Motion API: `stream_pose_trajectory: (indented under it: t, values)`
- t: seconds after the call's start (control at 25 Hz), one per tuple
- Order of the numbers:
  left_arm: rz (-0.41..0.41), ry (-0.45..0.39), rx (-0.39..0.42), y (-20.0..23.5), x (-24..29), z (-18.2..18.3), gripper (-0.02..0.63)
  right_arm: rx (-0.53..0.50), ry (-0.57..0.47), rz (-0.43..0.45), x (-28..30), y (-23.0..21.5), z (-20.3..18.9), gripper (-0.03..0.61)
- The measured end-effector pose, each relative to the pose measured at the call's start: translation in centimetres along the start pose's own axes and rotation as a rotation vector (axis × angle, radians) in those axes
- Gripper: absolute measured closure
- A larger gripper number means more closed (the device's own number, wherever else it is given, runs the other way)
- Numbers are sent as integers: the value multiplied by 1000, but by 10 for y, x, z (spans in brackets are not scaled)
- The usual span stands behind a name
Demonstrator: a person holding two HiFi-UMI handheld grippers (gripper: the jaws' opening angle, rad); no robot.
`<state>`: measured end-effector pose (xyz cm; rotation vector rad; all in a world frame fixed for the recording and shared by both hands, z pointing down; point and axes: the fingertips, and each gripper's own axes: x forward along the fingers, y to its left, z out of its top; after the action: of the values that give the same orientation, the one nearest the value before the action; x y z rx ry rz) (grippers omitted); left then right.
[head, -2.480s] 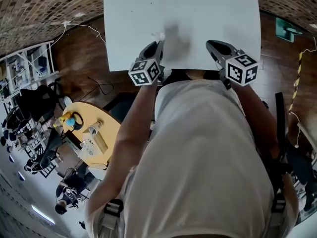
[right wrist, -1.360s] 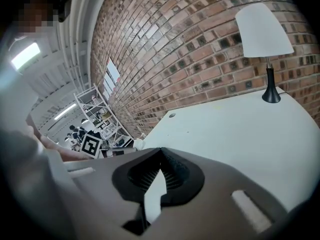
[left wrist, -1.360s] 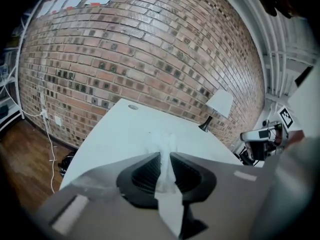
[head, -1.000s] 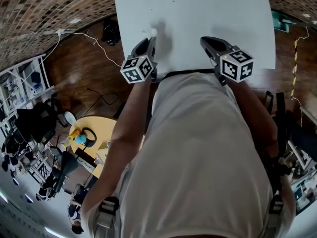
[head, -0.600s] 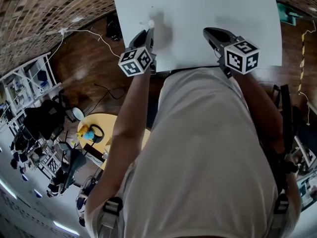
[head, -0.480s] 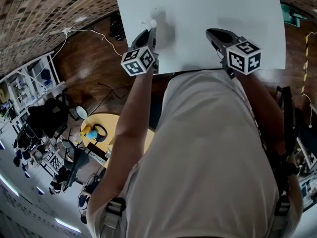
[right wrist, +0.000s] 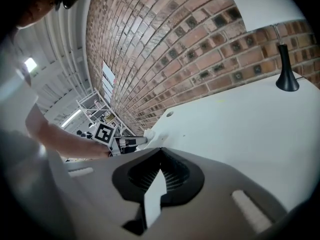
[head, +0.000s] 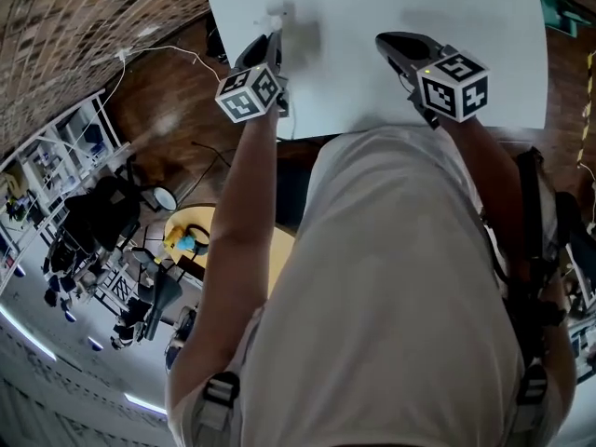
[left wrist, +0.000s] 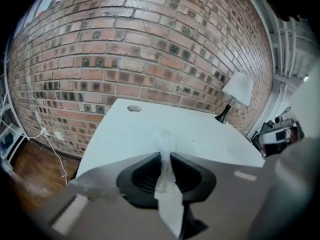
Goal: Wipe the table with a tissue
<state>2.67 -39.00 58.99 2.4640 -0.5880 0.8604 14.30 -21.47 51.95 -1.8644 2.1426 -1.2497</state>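
White tissue [left wrist: 163,145] pinched between ribbed pads [left wrist: 149,173] of left gripper [left wrist: 165,155], with the jaws clamped on it. It's squeezed into a thin strip. The long axis runs along the gripper's pointing line, and the free end pokes out just past the tips, toward the brick wall [left wrist: 125,49]. Head view: that end sits over the white table [head: 466,17], near its left edge. Can't tell whether it touches the surface.

Right gripper [right wrist: 160,150]: jaw tips meet, pads together. It's over the table's near edge, well to the right of the left gripper, pointing the same way.

Ahead of the left tips: bare tabletop, then a round cable hole [left wrist: 133,108] near the far edge. A black-stemmed lamp [left wrist: 234,98] with a white shade is far right by the wall.
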Motion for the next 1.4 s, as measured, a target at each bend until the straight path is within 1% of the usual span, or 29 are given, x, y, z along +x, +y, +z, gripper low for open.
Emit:
stream_pose_trajectory:
  t: [0.2, 0.28, 0.36, 0.48, 0.56, 0.64, 0.8, 0.88, 0.96, 1.16, 1.32, 1.4]
  values:
    - [37, 31, 70, 18, 25, 21, 549, 28, -2, 6, 3, -6, 4, 572]
    - [27, 64, 101, 14, 37, 21, 549, 38, 10, -11, -1, -9, 3, 572]
    - [27, 101, 152, 13, 42, 26, 549, 45, 10, -22, 1, -7, 6, 572]
    - [83, 107, 197, 24, 39, 39, 549, 52, -7, -4, 9, -1, 10, 572]
    - [105, 108, 213, 18, 39, 35, 549, 53, -6, -2, 2, -3, 6, 572]
    - [109, 112, 231, 13, 42, 31, 549, 56, -5, -11, -5, -6, 4, 572]
    - [133, 99, 255, 14, 43, 31, 552, 59, -19, -10, -6, -6, 5, 572]
    - [152, 105, 265, 11, 46, 23, 554, 57, -23, 0, -13, -7, 2, 572]
    - [161, 112, 271, -1, 50, 14, 555, 59, -16, -7, -25, -10, -5, 572]
    - [136, 120, 283, -3, 47, 16, 555, 70, -21, -20, -20, -2, -6, 572]
    - [77, 126, 286, -21, 47, 9, 555, 65, -25, -25, -22, -3, -4, 572]
    - [73, 136, 279, -28, 48, 3, 557, 64, -28, -27, -20, -4, -5, 572]
